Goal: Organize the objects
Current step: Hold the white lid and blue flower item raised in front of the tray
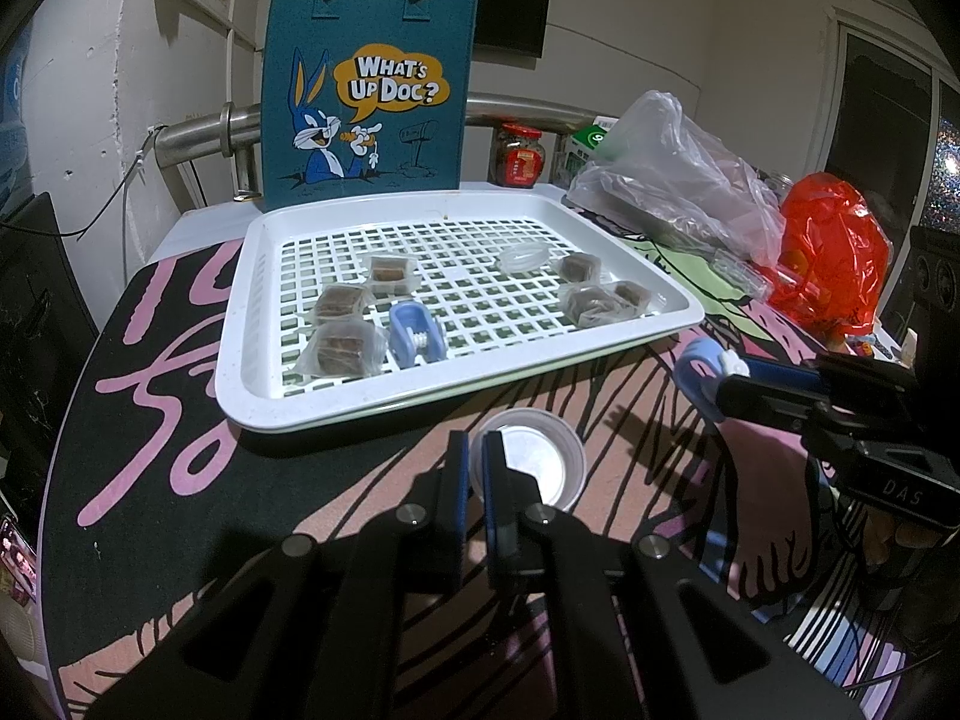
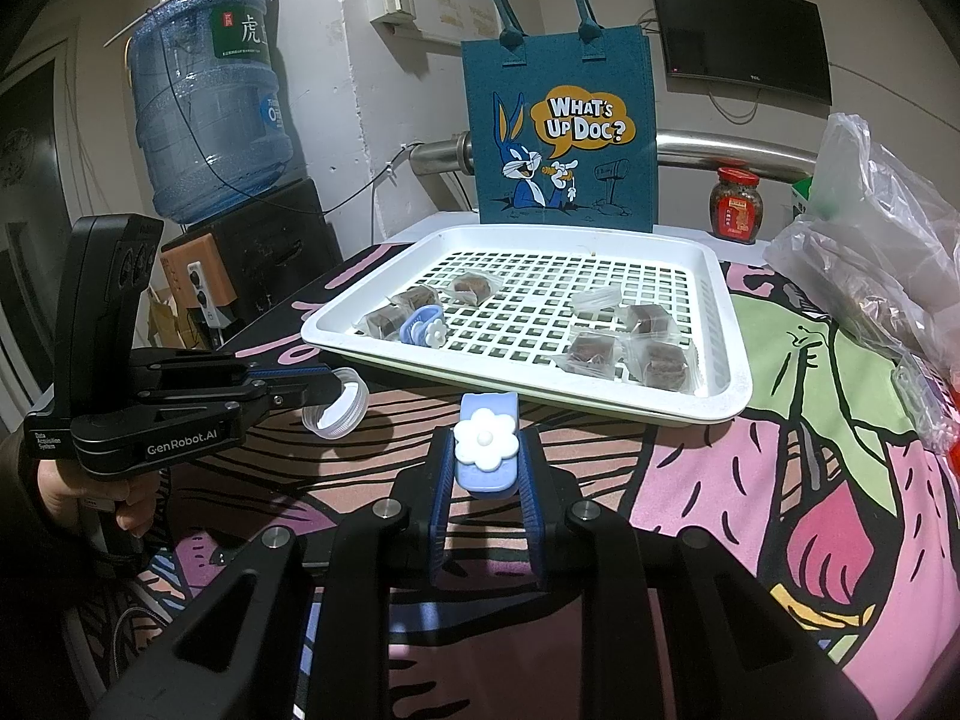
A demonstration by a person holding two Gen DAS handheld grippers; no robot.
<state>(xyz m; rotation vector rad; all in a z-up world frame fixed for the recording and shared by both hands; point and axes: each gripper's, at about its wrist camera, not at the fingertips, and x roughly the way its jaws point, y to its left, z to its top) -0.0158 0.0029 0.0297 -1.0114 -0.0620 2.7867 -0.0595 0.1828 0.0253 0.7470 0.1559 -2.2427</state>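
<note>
My left gripper (image 1: 476,468) is shut on the rim of a small clear plastic cup (image 1: 534,462), held just in front of the white slotted tray (image 1: 468,396); it also shows in the right wrist view (image 2: 333,402). My right gripper (image 2: 486,480) is shut on a blue clip with a white flower (image 2: 485,444), to the right of the cup; the clip shows in the left wrist view (image 1: 705,369). On the tray lie a second blue flower clip (image 1: 414,339), several wrapped brown sweets (image 1: 342,348) and a clear oval lid (image 1: 523,257).
A blue Bugs Bunny tote bag (image 1: 366,102) stands behind the tray. A clear plastic bag (image 1: 672,180), a red plastic bag (image 1: 834,252) and a red-lidded jar (image 1: 517,156) lie to the right. A water bottle (image 2: 207,102) stands far left.
</note>
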